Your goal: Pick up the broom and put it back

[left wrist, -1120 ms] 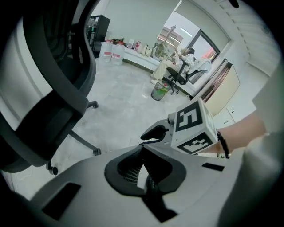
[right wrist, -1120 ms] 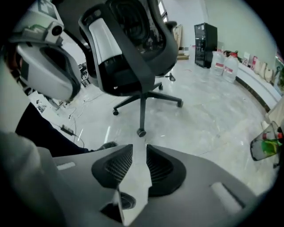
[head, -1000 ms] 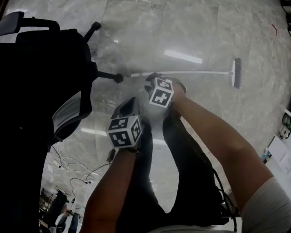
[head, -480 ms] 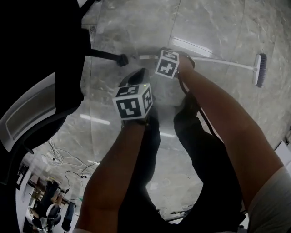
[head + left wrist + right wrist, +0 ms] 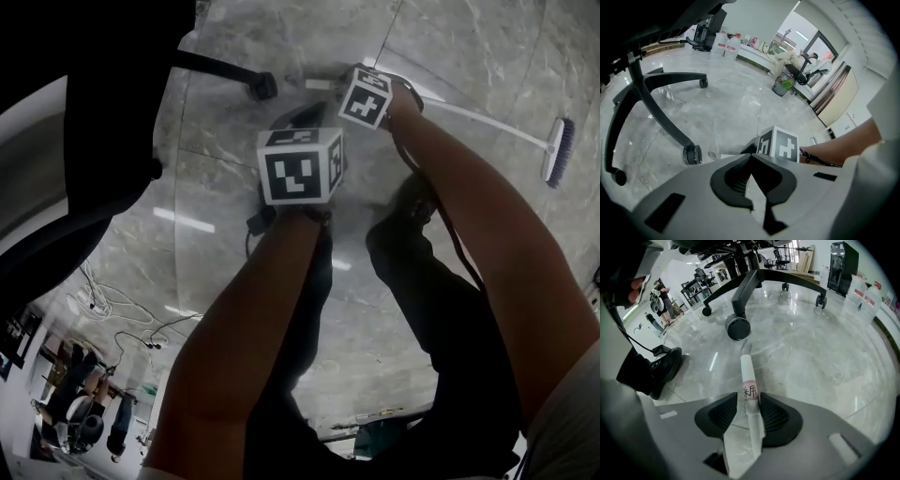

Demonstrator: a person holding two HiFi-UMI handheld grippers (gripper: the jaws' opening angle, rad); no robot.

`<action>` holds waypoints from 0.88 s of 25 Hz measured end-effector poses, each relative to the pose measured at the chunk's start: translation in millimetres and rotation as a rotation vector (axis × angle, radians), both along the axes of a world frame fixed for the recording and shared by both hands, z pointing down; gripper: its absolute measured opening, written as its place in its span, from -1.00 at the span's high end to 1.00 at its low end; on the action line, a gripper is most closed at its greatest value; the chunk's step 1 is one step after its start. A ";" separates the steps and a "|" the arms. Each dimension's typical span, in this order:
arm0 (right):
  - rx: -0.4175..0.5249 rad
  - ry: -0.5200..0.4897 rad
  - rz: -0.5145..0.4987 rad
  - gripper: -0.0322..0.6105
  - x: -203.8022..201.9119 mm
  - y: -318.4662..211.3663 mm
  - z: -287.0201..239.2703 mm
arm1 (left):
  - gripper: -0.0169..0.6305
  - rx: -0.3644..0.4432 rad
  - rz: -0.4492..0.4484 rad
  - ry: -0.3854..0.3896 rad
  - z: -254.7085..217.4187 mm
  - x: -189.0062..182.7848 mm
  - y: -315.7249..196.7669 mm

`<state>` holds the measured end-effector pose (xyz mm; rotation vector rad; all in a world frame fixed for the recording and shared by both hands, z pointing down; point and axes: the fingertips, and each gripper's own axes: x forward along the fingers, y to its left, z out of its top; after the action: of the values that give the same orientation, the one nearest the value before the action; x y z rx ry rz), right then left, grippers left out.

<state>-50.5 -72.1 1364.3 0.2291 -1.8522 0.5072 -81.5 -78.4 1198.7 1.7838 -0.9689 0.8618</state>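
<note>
The broom lies flat on the grey marble floor, its white handle [image 5: 478,120] running left from the blue-bristled head [image 5: 557,150]. My right gripper [image 5: 330,84] is down at the handle's free end. In the right gripper view the handle [image 5: 746,371], with its pink label, lies between the jaws of the right gripper [image 5: 750,401]. Those jaws are opening, and a thin gap shows beside the handle. My left gripper [image 5: 298,120] hovers just short of it, its jaws shut and empty [image 5: 750,159]. The right gripper's marker cube [image 5: 780,145] shows ahead of it.
An office chair's black base stands close by on the left, one castor [image 5: 262,86] [image 5: 738,327] just beyond the handle's end. The person's dark shoe [image 5: 663,366] is at the left. Loose cables [image 5: 112,309] lie on the floor behind. Water bottles [image 5: 862,294] stand far off.
Both grippers have sunk toward the floor. The right one has come down over the handle's end, and the left has followed just behind it.
</note>
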 end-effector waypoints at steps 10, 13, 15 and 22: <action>0.092 0.058 -0.105 0.62 0.8 -8.2 11.1 | 0.92 -0.006 -0.014 0.006 10.1 -0.1 -14.2; 0.111 0.037 -0.122 0.63 2.4 -5.3 -6.5 | 0.93 0.011 -0.007 -0.009 -1.1 2.5 -18.2; 0.127 0.008 -0.122 0.63 0.3 -3.9 -31.1 | 0.93 0.011 -0.003 -0.027 -13.9 -1.6 -18.9; 0.204 -0.099 -0.024 0.63 0.3 -36.0 -214.6 | 0.93 0.024 -0.034 -0.054 -141.7 -19.8 -41.1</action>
<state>-50.2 -108.0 1149.7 0.3232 -2.0029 0.3176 -101.2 -119.5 1057.0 1.7675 -1.0451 0.8845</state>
